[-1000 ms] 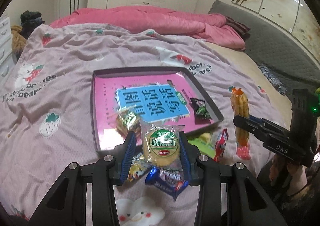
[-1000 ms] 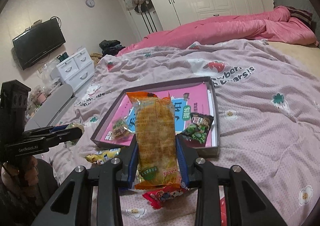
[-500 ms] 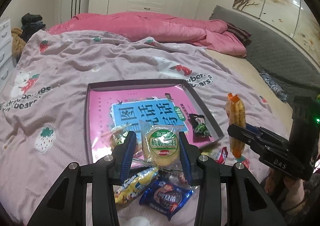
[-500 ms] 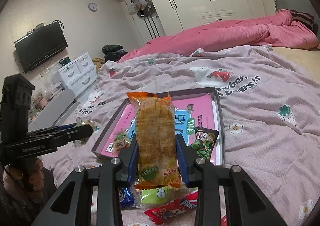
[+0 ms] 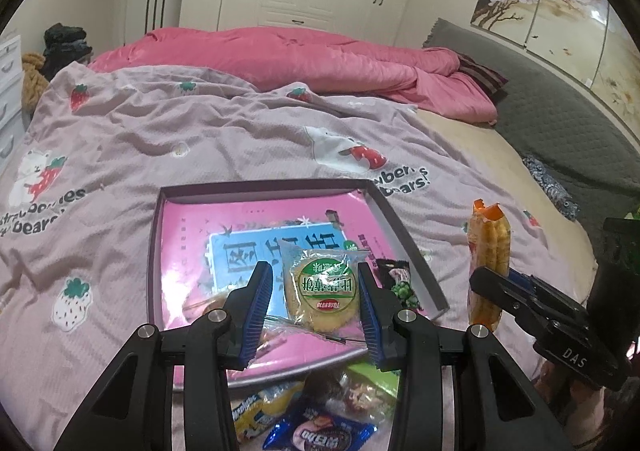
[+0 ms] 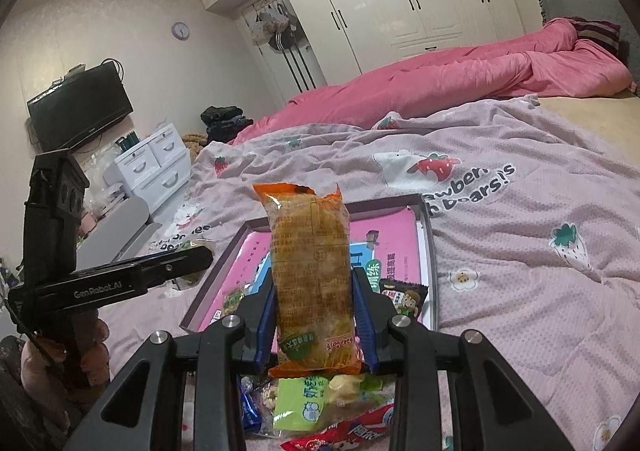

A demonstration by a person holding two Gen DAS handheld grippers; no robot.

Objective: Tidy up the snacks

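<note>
In the left wrist view, we see that the shallow grey tray with the pink printed sheet inside (image 5: 154,251) now lies closer under the fingers than one second ago, and more loose packets show at the bottom edge. The left gripper (image 5: 316,307) points forward and down toward the tray. Its blue pads are closed part way on the round yellow cake in a clear wrapper with a green label (image 5: 322,291), as they were before. The cake hangs over the near half of the tray, its label upside down to us. Below it, on the pink strawberry bedsheet (image 5: 120,139), lie a yellow packet (image 5: 260,407) and a blue packet (image 5: 320,431). At the right, the right gripper (image 5: 490,291) holds the long orange snack packet (image 5: 488,251) upright, outside the right rim of the tray.

In the right wrist view, the tray (image 6: 430,243) has moved a little lower and nearer in the picture. The right gripper (image 6: 314,323) points slightly downward, and its fingers stay pressed narrowly on the lower part of the long orange snack packet (image 6: 310,263). The long axis of the packet is vertical, with the torn end at the top. A light green packet (image 6: 308,403) lies below it on the bedsheet. The left gripper (image 6: 200,257) reaches in from the left side.
</note>
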